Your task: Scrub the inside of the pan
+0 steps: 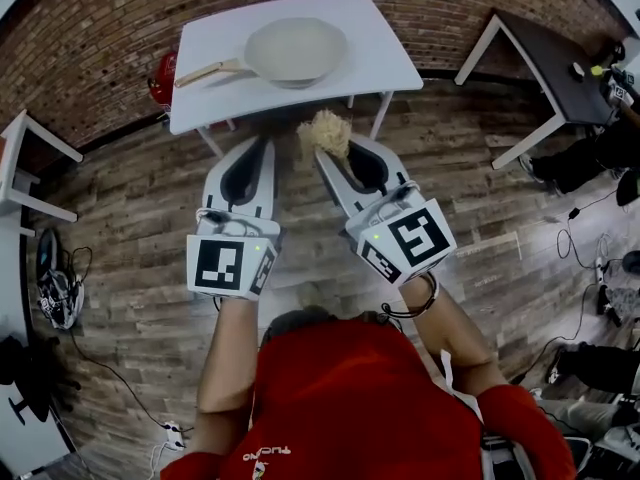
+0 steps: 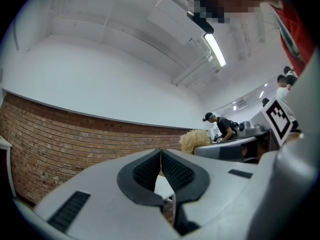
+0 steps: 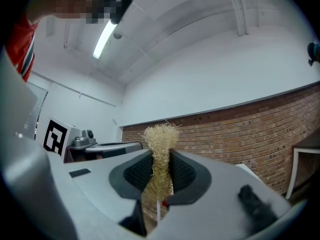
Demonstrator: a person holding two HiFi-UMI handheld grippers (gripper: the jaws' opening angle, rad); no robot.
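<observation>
Wearing a red top (image 1: 350, 398); left gripper (image 1: 263, 146) and right gripper (image 1: 335, 156) are pale grey shells, black ribbed fingers (image 3: 137, 171), black-and-white marker cubes (image 1: 228, 266).

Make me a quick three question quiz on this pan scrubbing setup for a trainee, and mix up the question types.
1. Multiple choice: where is the pan? A, on the white table; B, on the floor; C, on the dark table.
2. True or false: the left tongs are shut with nothing between them.
3. Fill in the blank: the right tongs are shut on a straw-coloured ____.

Key
1. A.
2. True.
3. scrubber.
</observation>
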